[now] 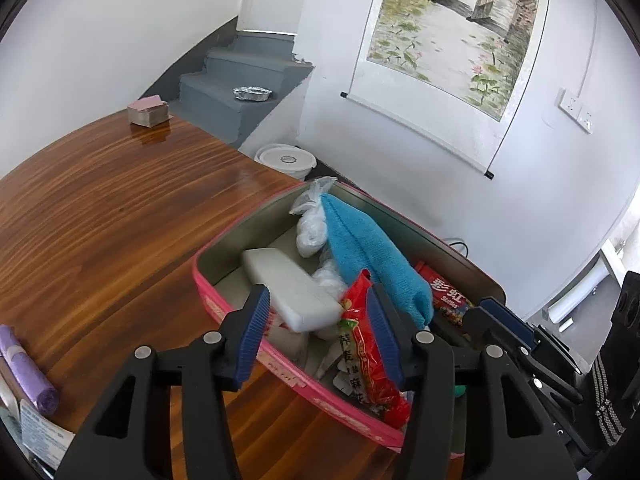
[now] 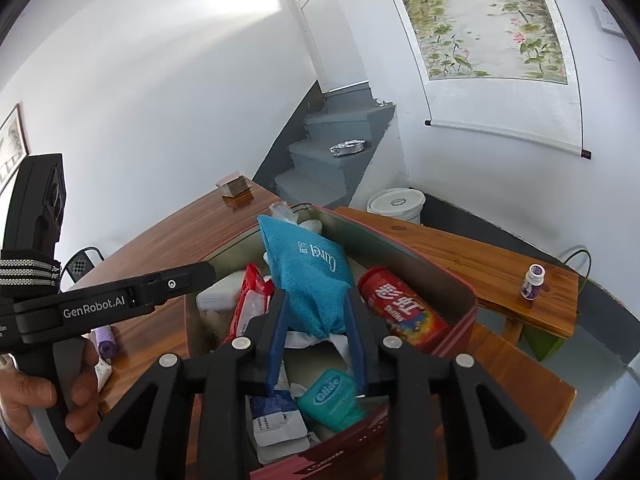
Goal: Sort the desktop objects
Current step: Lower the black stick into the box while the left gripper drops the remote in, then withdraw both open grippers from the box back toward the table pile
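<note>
A pink tin (image 1: 224, 312) stands on the wooden table (image 1: 120, 216), filled with several items. My left gripper (image 1: 318, 292) hangs open over its near side. A white block (image 1: 292, 292) and a red snack packet (image 1: 368, 352) lie between its fingers, and the pads do not press on them. In the right wrist view my right gripper (image 2: 316, 294) is open around the narrow lower end of a blue cloth pouch (image 2: 308, 268), which leans upright in the tin (image 2: 400, 248). A red candy tube (image 2: 404, 312) and a teal floss box (image 2: 332, 396) lie beside it.
A purple roll of bags (image 1: 28, 368) lies at the table's left edge, and a stack of cards (image 1: 149, 111) sits at the far corner. A small white bottle (image 2: 533, 276) stands on a wooden bench (image 2: 460, 256). A white bucket (image 1: 286, 160) is on the floor.
</note>
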A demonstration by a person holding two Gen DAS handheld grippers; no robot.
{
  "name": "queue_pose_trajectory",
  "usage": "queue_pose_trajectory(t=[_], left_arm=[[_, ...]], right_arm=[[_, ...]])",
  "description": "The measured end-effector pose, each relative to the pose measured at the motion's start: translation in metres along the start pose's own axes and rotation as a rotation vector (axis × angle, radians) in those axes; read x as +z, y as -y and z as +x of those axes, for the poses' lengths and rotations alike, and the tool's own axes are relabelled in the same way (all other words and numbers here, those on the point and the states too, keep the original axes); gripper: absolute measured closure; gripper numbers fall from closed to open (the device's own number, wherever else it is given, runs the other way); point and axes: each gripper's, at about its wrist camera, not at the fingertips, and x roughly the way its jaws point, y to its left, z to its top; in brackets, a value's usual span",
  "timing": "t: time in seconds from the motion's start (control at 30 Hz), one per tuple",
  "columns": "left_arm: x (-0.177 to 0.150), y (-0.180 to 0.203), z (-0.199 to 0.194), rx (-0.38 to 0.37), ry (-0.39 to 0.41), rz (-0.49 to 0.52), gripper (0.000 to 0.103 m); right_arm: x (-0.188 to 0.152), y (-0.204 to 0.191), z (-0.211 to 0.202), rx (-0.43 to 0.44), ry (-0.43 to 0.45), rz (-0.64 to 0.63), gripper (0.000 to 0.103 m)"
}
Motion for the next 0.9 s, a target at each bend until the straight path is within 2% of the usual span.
queue_pose_trajectory(t=[0.37, 0.5, 0.67, 0.9], left_arm=[[-0.009, -0.026, -0.024, 0.083, 0.010, -0.031, 0.049], [-0.016, -0.043, -0.038, 0.123, 0.016, -0.045, 0.049], [-0.029, -0.075, -0.065, 0.185, 0.042, -0.092, 0.049], [-0.056, -0.132, -0.102, 0.278, 0.055, -0.197, 0.049]], right_arm=[[-0.004, -0.031, 0.000, 0.058, -0.008, -0.043, 0.071], [-0.009, -0.050, 0.001, 0.097, -0.015, -0.073, 0.062], [-0.017, -0.076, 0.008, 0.165, -0.054, -0.116, 0.056], [-0.042, -0.126, 0.019, 0.271, -0.135, -0.197, 0.055]])
